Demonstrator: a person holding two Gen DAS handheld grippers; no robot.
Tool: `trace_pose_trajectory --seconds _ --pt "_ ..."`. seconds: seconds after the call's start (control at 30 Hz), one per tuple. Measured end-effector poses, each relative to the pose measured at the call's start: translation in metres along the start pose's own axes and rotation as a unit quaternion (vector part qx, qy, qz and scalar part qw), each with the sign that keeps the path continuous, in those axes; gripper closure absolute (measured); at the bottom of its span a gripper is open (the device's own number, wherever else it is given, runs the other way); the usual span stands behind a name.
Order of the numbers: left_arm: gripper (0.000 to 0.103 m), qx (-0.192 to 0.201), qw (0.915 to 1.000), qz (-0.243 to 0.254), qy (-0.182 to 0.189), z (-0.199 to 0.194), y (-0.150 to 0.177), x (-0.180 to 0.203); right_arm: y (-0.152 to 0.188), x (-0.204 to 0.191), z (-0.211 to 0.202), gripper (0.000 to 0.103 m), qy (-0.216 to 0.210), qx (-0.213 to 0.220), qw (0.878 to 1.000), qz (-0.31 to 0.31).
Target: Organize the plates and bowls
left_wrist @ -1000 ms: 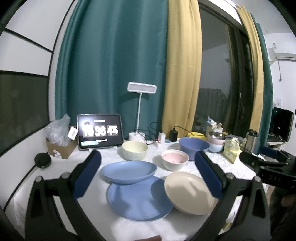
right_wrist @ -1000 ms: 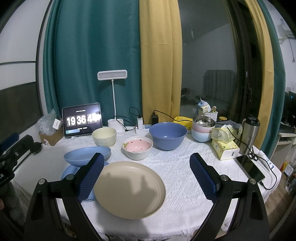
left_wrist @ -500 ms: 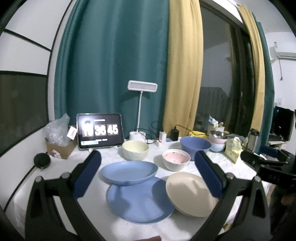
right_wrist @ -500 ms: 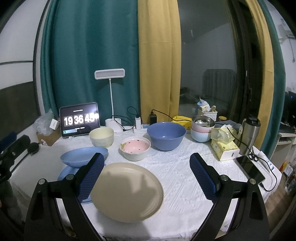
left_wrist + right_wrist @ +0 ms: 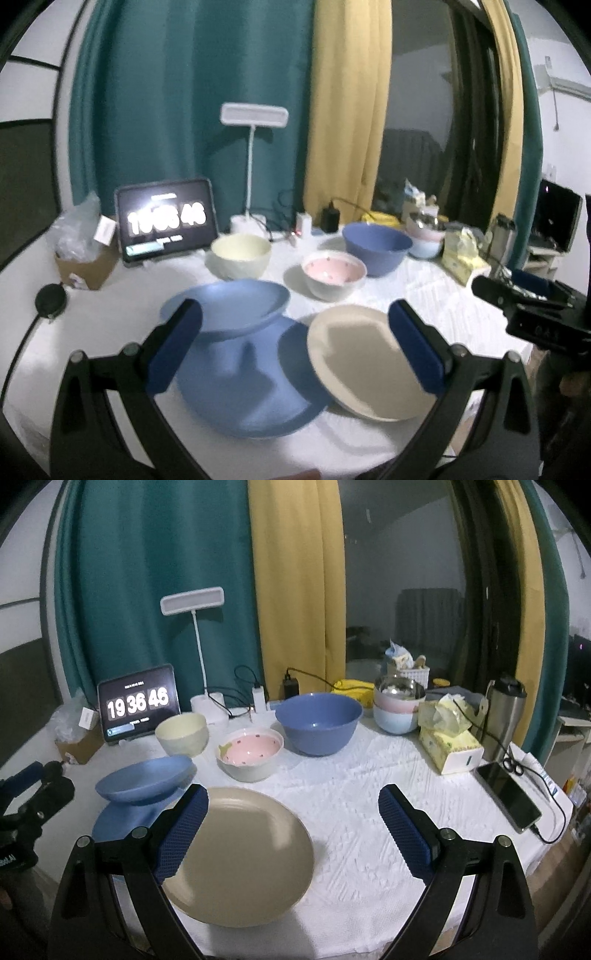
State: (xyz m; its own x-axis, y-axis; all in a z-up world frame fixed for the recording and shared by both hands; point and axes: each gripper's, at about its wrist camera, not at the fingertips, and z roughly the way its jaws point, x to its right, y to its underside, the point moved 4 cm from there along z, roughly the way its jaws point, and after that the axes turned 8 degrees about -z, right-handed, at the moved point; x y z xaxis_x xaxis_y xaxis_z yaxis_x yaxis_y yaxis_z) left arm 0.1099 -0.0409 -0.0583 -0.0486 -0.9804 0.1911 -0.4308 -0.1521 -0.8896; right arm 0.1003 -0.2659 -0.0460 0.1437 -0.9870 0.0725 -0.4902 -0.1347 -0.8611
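You are hovering both released tools, left tool [image 5: 295, 345] and right tool [image 5: 293, 829], over the counter [image 5: 351, 805], probably approaching the beige plate [image 5: 243, 856] for stacking.

Shallow bowl [image 5: 144, 779] on flat plate [image 5: 251, 384], bowls [image 5: 317, 722] behind.

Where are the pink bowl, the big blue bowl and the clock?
pink bowl [image 5: 252, 752], right wrist view, on its pink inside.
big blue bowl [image 5: 318, 734], right wrist view, on its outer wall.
clock [image 5: 138, 703], right wrist view, on its digits.
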Motion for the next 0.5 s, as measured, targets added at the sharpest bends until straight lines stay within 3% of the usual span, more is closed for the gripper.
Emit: trace_pose_trajectory --seconds 0.17,0.5 --pt "0.002 -0.022 0.9992 0.033 0.000 0.028 0.011 0.014 0.006 0.008 0.019 0.009 -0.009 -0.014 1.000 -0.002" --pt "0.002 -0.110 0.9923 0.054 -0.014 0.083 0.040 0.025 0.038 0.022 0.074 0.017 -0.034 -0.080 0.996 0.016"
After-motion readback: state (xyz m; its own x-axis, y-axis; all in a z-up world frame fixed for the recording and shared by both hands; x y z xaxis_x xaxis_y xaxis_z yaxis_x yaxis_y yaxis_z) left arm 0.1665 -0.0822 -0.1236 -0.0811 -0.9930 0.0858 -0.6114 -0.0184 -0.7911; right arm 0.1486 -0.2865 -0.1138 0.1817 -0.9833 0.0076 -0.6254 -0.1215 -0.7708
